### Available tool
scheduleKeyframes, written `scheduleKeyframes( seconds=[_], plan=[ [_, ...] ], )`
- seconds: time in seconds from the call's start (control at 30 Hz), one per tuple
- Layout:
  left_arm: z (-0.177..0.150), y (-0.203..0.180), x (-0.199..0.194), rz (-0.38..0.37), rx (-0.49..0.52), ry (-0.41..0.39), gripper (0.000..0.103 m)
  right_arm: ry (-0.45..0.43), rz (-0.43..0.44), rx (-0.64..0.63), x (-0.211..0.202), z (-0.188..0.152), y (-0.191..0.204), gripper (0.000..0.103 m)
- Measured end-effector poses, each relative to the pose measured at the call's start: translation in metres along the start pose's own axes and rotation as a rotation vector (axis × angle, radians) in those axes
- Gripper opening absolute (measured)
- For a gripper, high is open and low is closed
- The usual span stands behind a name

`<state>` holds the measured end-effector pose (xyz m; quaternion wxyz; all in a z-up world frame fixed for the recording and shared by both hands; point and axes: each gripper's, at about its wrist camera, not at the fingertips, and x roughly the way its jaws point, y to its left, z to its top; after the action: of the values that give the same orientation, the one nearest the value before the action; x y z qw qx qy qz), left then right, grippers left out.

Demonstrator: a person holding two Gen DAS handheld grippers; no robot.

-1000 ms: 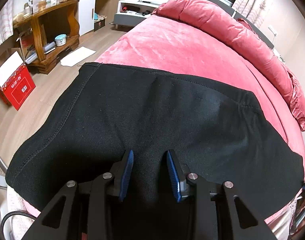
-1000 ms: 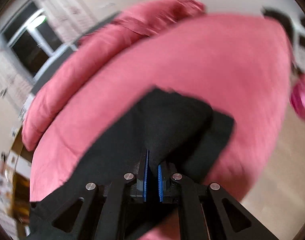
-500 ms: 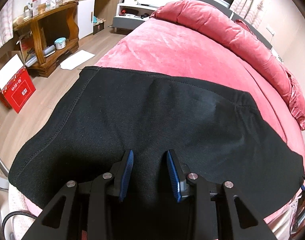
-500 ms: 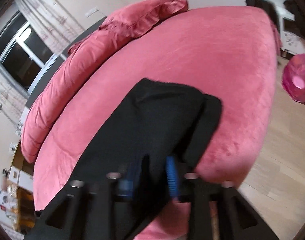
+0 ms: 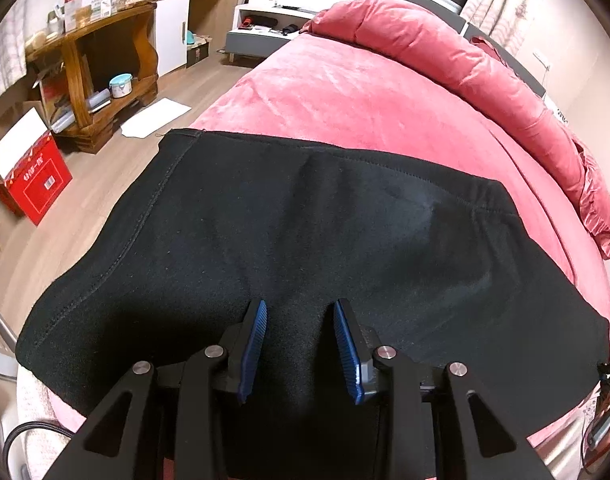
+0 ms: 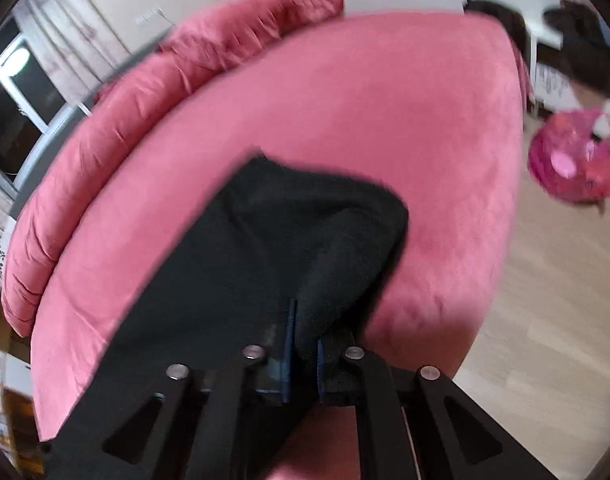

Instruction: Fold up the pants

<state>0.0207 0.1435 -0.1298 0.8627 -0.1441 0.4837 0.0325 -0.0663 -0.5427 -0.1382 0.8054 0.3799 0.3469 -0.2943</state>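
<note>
**Black pants spread on a pink bed**

Black fleece-like pants [image 5: 305, 232] lie mostly flat across the near edge of a pink bed, stitched seams visible along the left side. In the right wrist view, 1 end of the pants [image 6: 265, 248] is lifted and bunched — the picture is blurred.

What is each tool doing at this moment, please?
Left tool: open, over the black pants, gripping nothing.
Right tool: closed on a bunched fold of the pants.
</note>
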Motion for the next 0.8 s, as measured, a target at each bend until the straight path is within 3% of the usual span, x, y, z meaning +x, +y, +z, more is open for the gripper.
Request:
scheduleKeyframes(
  seconds=[0.07,0.2,0.27,0.33,0.37,0.47,0.57,0.67,0.8],
  plan=[
    [0.000,0.001,-0.004,-0.005,-0.010,-0.006,0.035,-0.022,0.024,0.039,-0.011,0.003,-0.001,0.020],
    [0.006,-0.007,-0.024,-0.027,-0.008,-0.066,0.035,-0.183,-0.080,-0.062,-0.057,0.002,0.022,0.023],
    [0.010,-0.023,-0.035,-0.072,0.025,-0.106,0.035,-0.268,-0.040,-0.181,-0.082,-0.007,0.051,0.023],
    [0.014,-0.043,-0.039,-0.099,0.085,-0.119,0.035,-0.271,0.046,-0.308,-0.089,-0.021,0.084,0.023],
    [0.015,-0.053,-0.038,-0.112,0.117,-0.117,0.035,-0.219,0.141,-0.414,-0.086,-0.034,0.113,0.023],
    [0.016,-0.087,-0.027,-0.151,0.221,-0.090,0.035,-0.041,0.348,-0.570,-0.065,-0.073,0.171,0.023],
    [0.018,-0.115,-0.010,-0.159,0.316,-0.068,0.035,0.173,0.532,-0.743,-0.037,-0.135,0.246,0.023],
    [0.024,-0.129,0.010,-0.146,0.343,-0.041,0.035,0.329,0.665,-0.793,-0.017,-0.178,0.299,0.023],
    [0.033,-0.131,0.032,-0.108,0.326,-0.016,0.035,0.496,0.737,-0.816,0.017,-0.215,0.371,0.023]
  ],
)
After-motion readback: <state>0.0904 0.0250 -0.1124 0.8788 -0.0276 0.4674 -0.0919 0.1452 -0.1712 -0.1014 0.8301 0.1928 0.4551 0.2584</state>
